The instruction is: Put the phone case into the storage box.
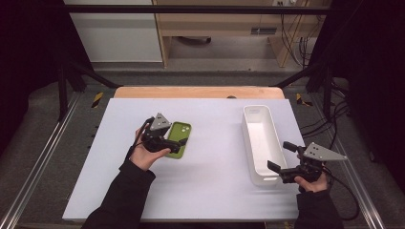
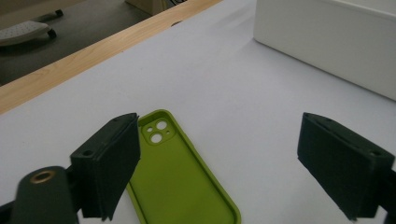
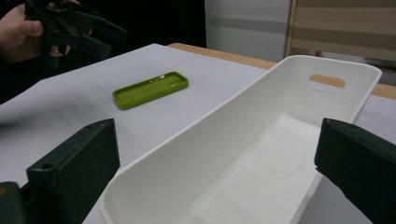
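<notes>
A: Where is the left gripper point(image 1: 177, 143)?

B: In the high view it hovers over the near end of the green case point(image 1: 182, 135), held from below in a cupped left hand point(image 1: 145, 153), the forearm coming up from the bottom edge at a slant. It points toward the right of the table.

A: Is it gripping the case?

B: No. The left gripper view shows both jaws spread wide above the case point(image 2: 180, 179), with nothing pressed between them. The case lies flat on the white table point(image 1: 210, 191), hollow side up, camera holes at its far end.

A: And the right gripper point(image 1: 282, 156)?

B: It sits at the near right corner of the white bin point(image 1: 255, 114), the right hand point(image 1: 313, 182) under it, the wrist level. Its jaws are also released, standing wide on either side of the bin's point(image 3: 327, 65) near end, not touching it as far as one can tell.

A: How far apart are case and bin?

B: Well apart; the case point(image 3: 150, 88) lies left of the bin with bare table between.
</notes>
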The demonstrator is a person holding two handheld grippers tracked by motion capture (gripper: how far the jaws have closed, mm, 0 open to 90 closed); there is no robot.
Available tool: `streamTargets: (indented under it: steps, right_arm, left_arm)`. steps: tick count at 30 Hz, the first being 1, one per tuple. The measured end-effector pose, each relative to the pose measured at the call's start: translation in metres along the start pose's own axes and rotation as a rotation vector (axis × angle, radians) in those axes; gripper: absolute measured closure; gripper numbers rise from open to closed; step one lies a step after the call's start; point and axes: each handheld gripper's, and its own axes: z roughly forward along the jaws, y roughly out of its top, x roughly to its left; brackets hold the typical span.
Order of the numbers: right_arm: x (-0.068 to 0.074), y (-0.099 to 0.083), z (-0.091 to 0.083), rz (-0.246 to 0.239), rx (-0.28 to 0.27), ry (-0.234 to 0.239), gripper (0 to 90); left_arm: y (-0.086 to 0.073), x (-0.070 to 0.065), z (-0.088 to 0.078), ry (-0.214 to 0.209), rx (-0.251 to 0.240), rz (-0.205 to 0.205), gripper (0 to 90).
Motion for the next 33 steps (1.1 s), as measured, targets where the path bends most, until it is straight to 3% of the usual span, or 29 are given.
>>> streamTargets:
  steps: [3, 12, 16, 18, 33]
  right_arm:
    - [0.000, 0.000, 0.000, 0.000, 0.000, 0.000, 0.4]
    - [0.000, 0.000, 0.000, 0.001, -0.004, 0.002, 0.4]
    - [0.000, 0.000, 0.000, 0.003, 0.000, -0.001, 0.4]
    - [0.000, 0.000, 0.000, 0.000, -0.003, 0.001, 0.4]
    - [0.000, 0.001, -0.001, 0.001, -0.007, 0.000, 0.4]
  left_arm:
    - [0.000, 0.002, -0.002, 0.018, -0.005, -0.008, 7.5]
    - [0.004, 0.013, -0.009, 0.014, -0.037, -0.062, 3.3]
    - [0.007, 0.016, -0.012, 0.022, -0.060, -0.068, 2.1]
    - [0.007, 0.018, -0.012, 0.035, -0.055, -0.058, 1.1]
    - [0.013, 0.034, -0.010, 0.050, -0.072, -0.097, 1.1]
